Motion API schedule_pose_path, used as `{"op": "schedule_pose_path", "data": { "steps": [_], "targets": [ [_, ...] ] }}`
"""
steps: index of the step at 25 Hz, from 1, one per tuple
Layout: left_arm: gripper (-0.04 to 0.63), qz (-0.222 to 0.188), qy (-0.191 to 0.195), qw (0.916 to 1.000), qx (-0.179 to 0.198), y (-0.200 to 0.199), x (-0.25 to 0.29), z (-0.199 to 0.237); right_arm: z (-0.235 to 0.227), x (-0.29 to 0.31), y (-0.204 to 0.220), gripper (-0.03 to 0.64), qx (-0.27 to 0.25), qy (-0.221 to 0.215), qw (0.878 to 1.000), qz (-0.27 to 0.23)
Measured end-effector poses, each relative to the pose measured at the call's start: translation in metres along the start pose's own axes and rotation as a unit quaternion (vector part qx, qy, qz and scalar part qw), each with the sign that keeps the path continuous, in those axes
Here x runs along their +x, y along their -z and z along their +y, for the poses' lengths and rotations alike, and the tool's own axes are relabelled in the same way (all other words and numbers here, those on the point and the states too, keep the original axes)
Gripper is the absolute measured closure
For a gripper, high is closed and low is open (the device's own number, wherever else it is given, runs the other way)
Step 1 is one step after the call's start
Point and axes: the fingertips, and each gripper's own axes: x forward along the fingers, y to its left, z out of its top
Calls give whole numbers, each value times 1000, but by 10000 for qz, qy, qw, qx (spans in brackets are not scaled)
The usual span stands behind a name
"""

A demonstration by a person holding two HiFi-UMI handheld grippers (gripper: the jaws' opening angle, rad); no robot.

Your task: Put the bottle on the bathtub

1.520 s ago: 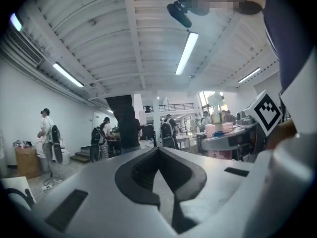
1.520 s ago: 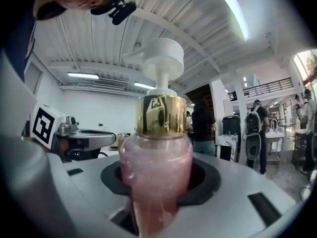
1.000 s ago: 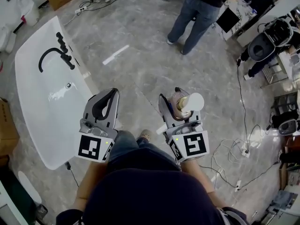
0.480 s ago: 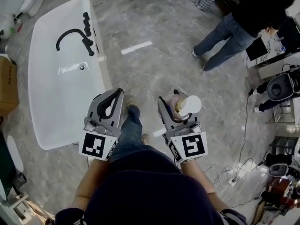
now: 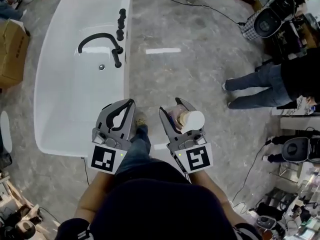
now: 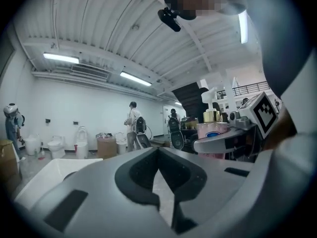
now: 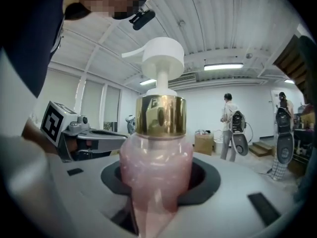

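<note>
I see the bathtub [image 5: 65,114] ahead. Its faucet [image 5: 97,35] sits on the tub's right rim, towards the far end. My left gripper [image 5: 129,103] is at the tub's near right corner. My right gripper [image 5: 173,105], with the bottle [image 5: 190,120] between its jaws, is right of the tub. A cardboard box [image 5: 12,49] lies left of the tub.

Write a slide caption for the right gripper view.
Right gripper clamped on a pink pump bottle with gold collar and white pump head.

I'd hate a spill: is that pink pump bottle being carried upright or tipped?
Upright: the bottle stands straight in the right tool, with its white pump on top.
</note>
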Motion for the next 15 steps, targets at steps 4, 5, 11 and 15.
{"op": "schedule_pose_path", "data": {
  "steps": [4, 5, 11, 15],
  "targets": [
    [574, 87, -302, 9995, -67, 5, 21, 44, -2, 66, -2, 405, -108, -490, 9987, -26],
    [574, 115, -357, 9993, -63, 7, 23, 51, 0, 79, -4, 405, -111, -604, 9981, -64],
    [574, 271, -771, 9966, -98, 19, 25, 86, 11, 129, 2, 405, -214, -1143, 9932, -13],
    [574, 399, -1095, 9931, -148, 40, 24, 123, 25, 174, 21, 405, -267, -1524, 9879, 106]
  ]
}}
